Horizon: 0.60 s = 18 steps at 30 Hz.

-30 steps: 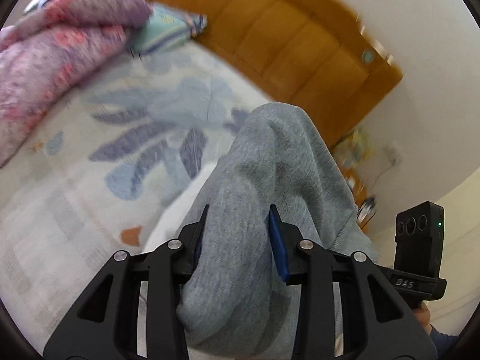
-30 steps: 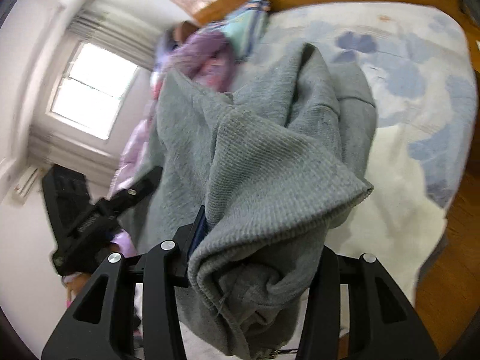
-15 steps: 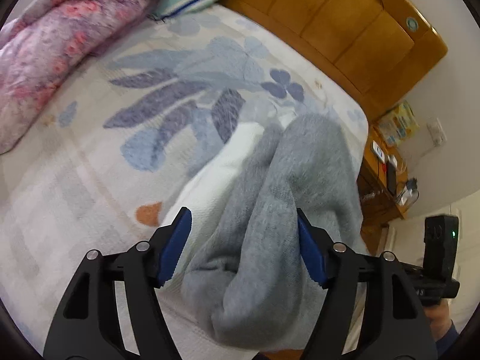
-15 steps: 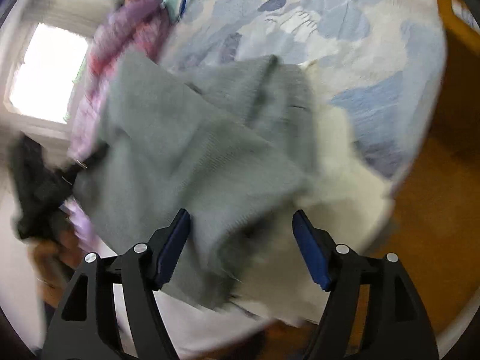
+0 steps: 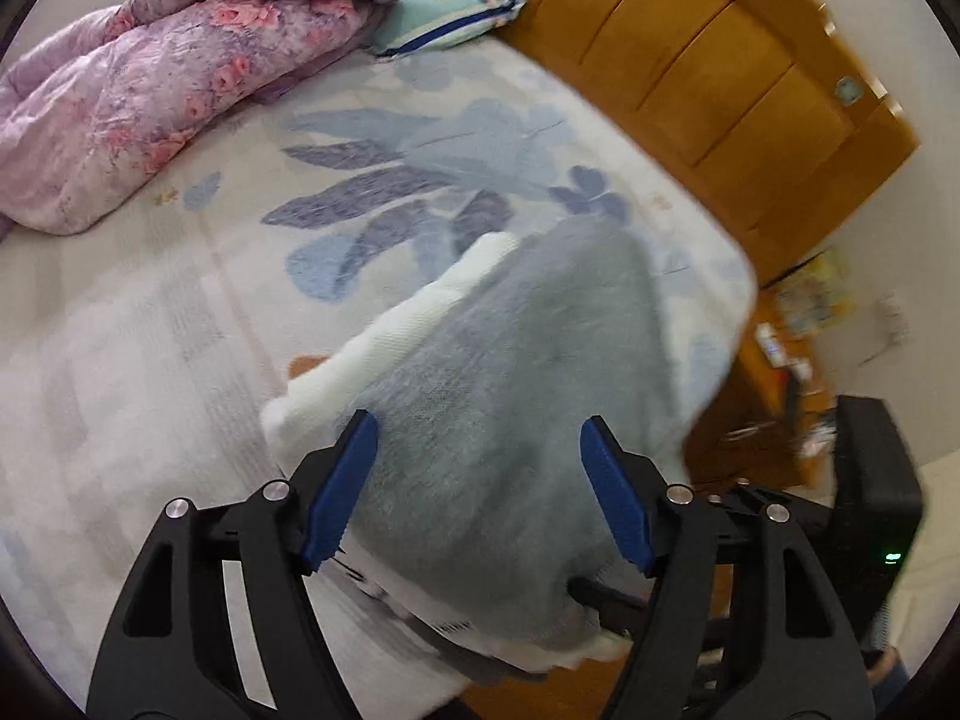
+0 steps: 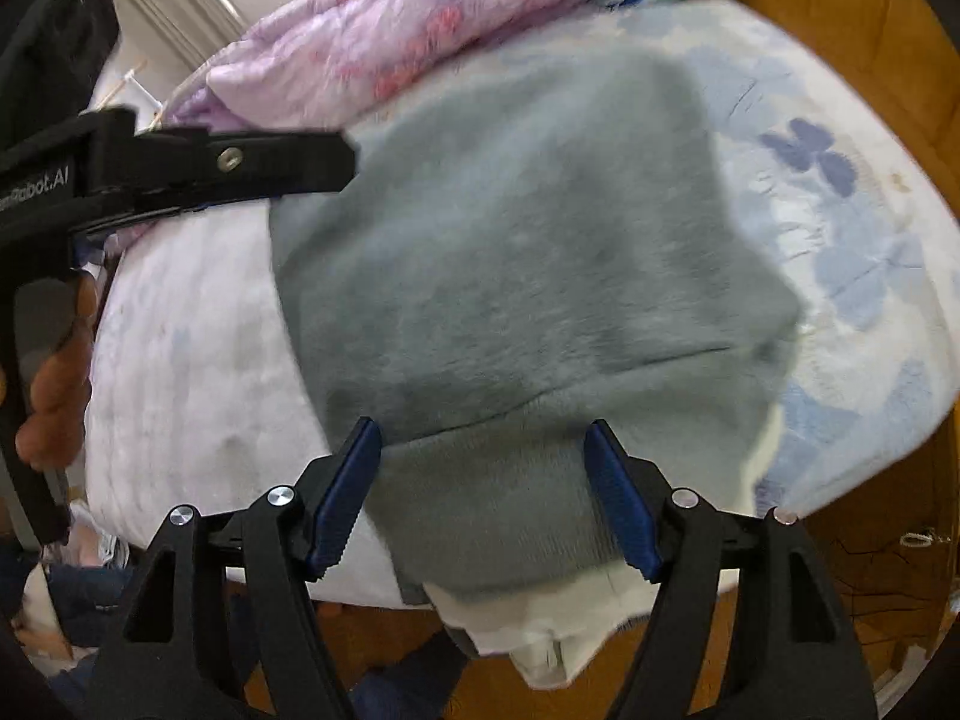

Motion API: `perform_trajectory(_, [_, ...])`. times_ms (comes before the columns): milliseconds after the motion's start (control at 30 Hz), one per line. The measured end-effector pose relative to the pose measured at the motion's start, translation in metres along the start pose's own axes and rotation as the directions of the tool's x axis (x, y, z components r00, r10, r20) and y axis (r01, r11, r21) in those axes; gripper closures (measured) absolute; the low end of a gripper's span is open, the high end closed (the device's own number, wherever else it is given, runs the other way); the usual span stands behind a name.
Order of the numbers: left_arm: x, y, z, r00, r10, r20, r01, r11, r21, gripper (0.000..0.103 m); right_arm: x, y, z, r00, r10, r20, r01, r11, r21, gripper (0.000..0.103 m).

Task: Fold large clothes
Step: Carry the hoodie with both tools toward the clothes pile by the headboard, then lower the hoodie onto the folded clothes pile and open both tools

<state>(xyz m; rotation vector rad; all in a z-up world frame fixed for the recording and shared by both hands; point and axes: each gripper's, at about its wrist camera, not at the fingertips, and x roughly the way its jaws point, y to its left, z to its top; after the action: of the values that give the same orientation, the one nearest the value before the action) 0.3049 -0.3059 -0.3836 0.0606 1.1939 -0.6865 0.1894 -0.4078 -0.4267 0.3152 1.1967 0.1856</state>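
A grey sweater (image 5: 522,396) lies folded on a white folded garment (image 5: 384,348) near the front corner of the bed. In the right wrist view the grey sweater (image 6: 516,276) covers the white garment (image 6: 540,630), which sticks out at the bed's edge. My left gripper (image 5: 480,486) is open, its blue pads on either side of the sweater, just above it. My right gripper (image 6: 483,492) is open over the sweater's near hem. The left gripper also shows at the left of the right wrist view (image 6: 180,168).
The bed has a pale floral sheet (image 5: 360,192). A purple floral quilt (image 5: 150,84) and a teal pillow (image 5: 444,18) lie at the far side by the wooden headboard (image 5: 690,72). A cluttered wooden nightstand (image 5: 780,360) stands to the right. Wooden floor (image 6: 870,600) lies below the bed edge.
Both grippers have opened and let go of the grey sweater. It has dropped from being held up onto the white garment on the bed.
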Motion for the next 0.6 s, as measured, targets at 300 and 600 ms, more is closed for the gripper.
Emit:
perform_trajectory(300, [0.01, 0.026, 0.016, 0.997, -0.07, 0.019, 0.07, 0.997, -0.017, 0.03, 0.006, 0.01, 0.012, 0.997, -0.071, -0.019, 0.072, 0.996, 0.045, 0.021])
perform_trajectory(600, [-0.052, 0.097, -0.033, 0.996, 0.063, 0.058, -0.058, 0.994, -0.095, 0.008, -0.02, 0.074, 0.015, 0.937, -0.35, -0.011, 0.35, 0.934, 0.072, 0.019])
